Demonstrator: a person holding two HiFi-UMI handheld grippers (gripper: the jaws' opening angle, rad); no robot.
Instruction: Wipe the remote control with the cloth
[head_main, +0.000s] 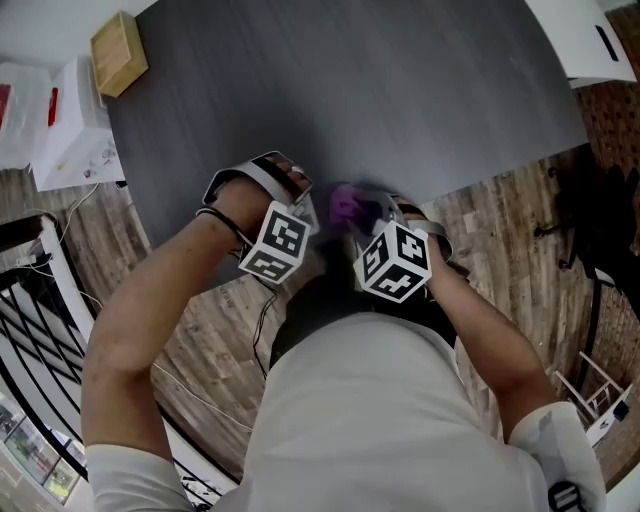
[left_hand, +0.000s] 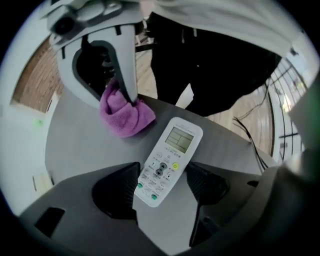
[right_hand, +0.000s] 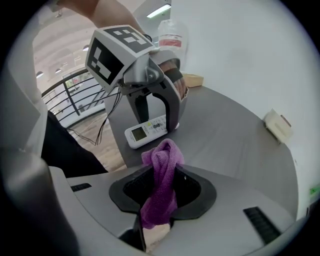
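Left claw (right_hand: 156, 121) astride part-hidden remote (right_hand: 142, 133)

The left gripper (left_hand: 162, 190) and right gripper (right_hand: 159, 192) crowd the remote (left_hand: 167, 160) at the table (head_main: 400, 100) edge; beyond them the top lies open up to a wooden block (head_main: 119, 53) at its far corner.

Even indoor light, soft shadows; both gripper views fisheye-warped with dark corners, head view slightly blurred

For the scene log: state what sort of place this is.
Probably an indoor office or lab space: a dark grey table, a wood-plank floor and a black metal railing alongside.
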